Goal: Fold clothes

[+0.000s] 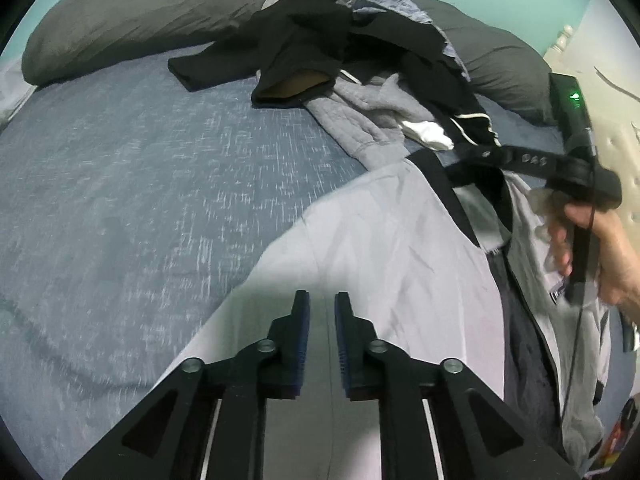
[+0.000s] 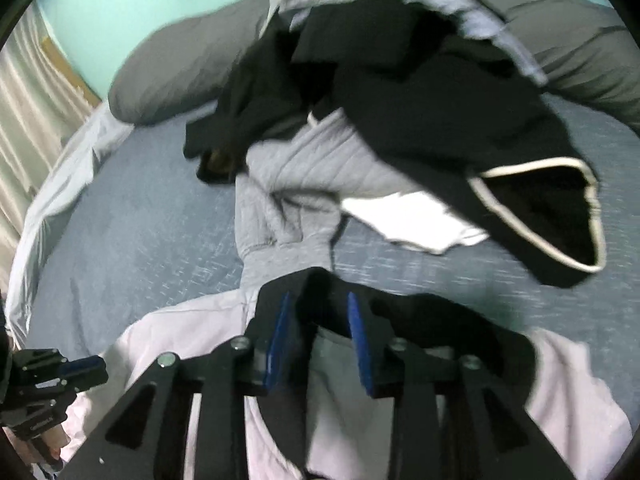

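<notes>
Garment first: a pale grey jacket (image 1: pixel 384 240) with black collar lies spread on the bed (image 1: pixel 140 200), right under both tools, probably laid flat so it can be folded. The left claw (image 1: pixel 322 320) stands slightly apart with nothing between its pads, above the pale cloth. The right claw (image 2: pixel 320 328) is wider apart over the collar, gripping nothing I can see. Farther, toward 12 o'clock, the unfolded pile (image 1: pixel 340 52) waits against the grey pillows (image 1: pixel 140 12), kept away from the working area.

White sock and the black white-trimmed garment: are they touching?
Touching. The right wrist view shows the black white-trimmed garment lying over the white sock's upper edge.
</notes>
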Tool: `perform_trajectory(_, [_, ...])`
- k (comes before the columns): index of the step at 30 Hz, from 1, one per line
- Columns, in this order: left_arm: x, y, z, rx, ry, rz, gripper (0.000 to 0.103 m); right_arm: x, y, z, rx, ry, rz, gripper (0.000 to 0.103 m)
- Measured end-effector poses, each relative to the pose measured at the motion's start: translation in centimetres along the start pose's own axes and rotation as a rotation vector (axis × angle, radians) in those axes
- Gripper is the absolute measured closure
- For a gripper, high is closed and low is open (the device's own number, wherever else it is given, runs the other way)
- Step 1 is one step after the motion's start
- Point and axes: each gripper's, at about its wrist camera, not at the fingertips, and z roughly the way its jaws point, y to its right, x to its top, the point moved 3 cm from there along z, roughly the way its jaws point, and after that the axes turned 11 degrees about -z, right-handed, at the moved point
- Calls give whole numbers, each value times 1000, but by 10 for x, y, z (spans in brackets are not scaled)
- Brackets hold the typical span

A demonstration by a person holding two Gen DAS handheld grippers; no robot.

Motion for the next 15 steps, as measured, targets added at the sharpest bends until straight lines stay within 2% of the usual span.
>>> perform_trajectory(3, [-17, 2, -16, -10, 3, -4, 85, -13, -3, -32, 13, 38, -20, 67])
perform_trajectory(5, [-30, 4, -25, -13, 3, -2, 76, -26, -10, -48, 22, 41, -33, 67])
perform_trajectory(11, [-69, 9, -51, -22, 8, 3, 75, -86, -41, -85, 103, 2, -35, 64])
perform_trajectory(15, [-96, 10, -69, -33, 20, 13, 75, -128, -63, -100, 150, -14, -24, 54])
